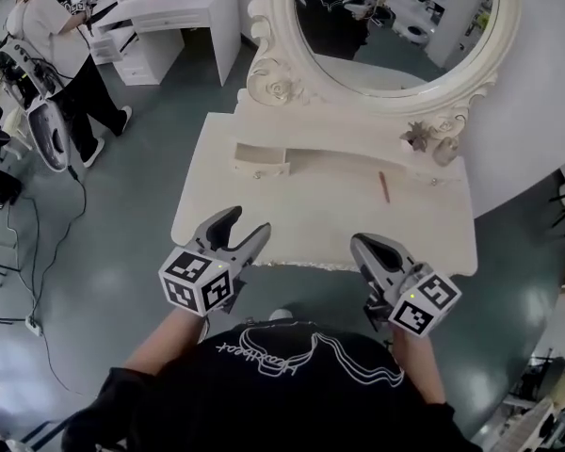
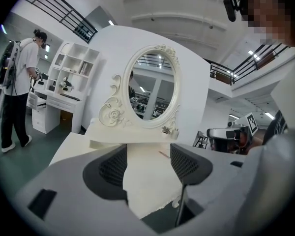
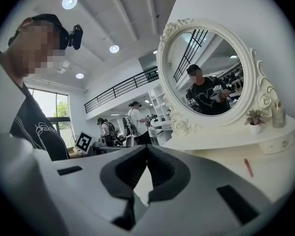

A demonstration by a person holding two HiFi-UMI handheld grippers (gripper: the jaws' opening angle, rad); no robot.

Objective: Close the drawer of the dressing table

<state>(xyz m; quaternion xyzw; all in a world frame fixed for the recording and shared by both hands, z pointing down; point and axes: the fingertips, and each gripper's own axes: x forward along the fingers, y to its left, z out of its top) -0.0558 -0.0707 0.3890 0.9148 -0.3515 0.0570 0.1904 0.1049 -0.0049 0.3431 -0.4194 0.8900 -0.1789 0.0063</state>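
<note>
The cream dressing table [image 1: 217, 205] carries an oval mirror [image 1: 395, 26] on a raised shelf. A small drawer [image 1: 261, 161] at the shelf's left end stands pulled out over the tabletop. My left gripper [image 1: 239, 232] hovers open at the table's front edge, nearer than the drawer, with nothing between its fingers. In the left gripper view the jaws [image 2: 148, 163] frame the tabletop and the mirror [image 2: 152, 92]. My right gripper [image 1: 365, 245] is shut and empty at the front edge, further right. In the right gripper view its pads [image 3: 146, 151] meet.
A reddish-brown pencil [image 1: 383, 186] lies on the tabletop right of centre. A small potted plant [image 1: 419, 137] and a bottle [image 1: 443, 151] stand on the shelf's right end. Another person [image 1: 56, 36] stands at a white desk [image 1: 179, 8] far left, with equipment and cables on the floor.
</note>
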